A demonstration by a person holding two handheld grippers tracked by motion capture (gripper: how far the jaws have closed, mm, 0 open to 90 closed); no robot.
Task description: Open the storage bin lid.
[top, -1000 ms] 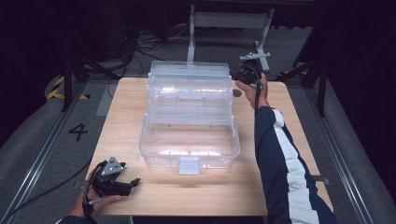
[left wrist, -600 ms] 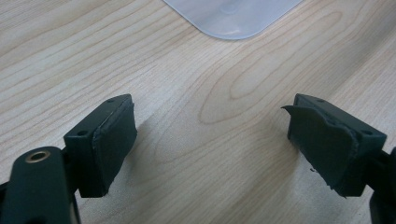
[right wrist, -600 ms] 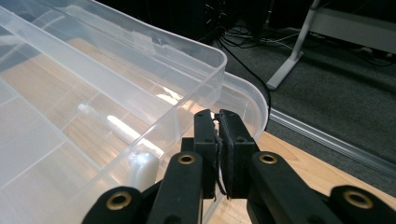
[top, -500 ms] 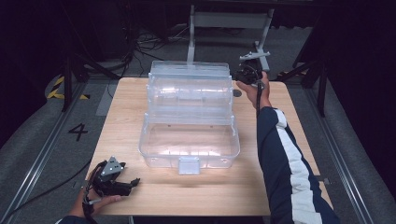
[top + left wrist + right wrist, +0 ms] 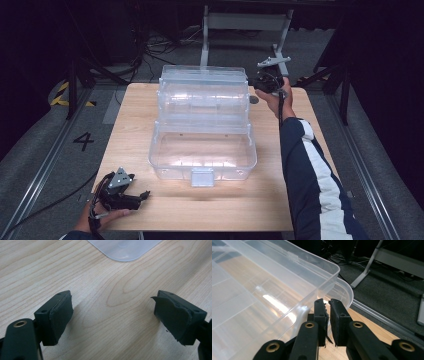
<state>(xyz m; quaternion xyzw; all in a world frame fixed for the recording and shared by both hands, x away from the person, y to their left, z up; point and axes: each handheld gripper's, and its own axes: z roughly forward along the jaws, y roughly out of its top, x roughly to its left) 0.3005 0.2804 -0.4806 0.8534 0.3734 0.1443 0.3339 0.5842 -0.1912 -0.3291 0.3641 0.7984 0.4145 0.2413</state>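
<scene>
The biggest worry is the big clear plastic box point(image 5: 202, 125) itself: it looks light and empty, so a hard push or tug from one side could make it slide across the wooden table point(image 5: 135, 115) or tip, because nothing is holding it down at the front. The box sits in the middle of the table, with its lid point(image 5: 202, 92) thrown open and leaning back toward the far edge (you can see the wood right through its walls). The next worry is the lid: it could drop shut or twist if it is pulled from just one corner, and the right gripper point(image 5: 327, 315) is up at that far right corner. Its jaws are pressed almost together, with only a thin slit between them, just beside the curved rim of the box. I cannot tell if they pinch the thin plastic edge or just sit next to it, so a slip there is possible. The pads look worn and frayed, which could make the hold weaker. A smaller worry is the left gripper point(image 5: 112, 315), which is well apart from the box, low near the front left corner of the table, with its jaws spread wide over bare wood and nothing in them. From there it cannot steady the box. The smallest thing is the little latch point(image 5: 201, 176) at the front of the box, which hangs loose and could catch on the table if the box slides.
</scene>
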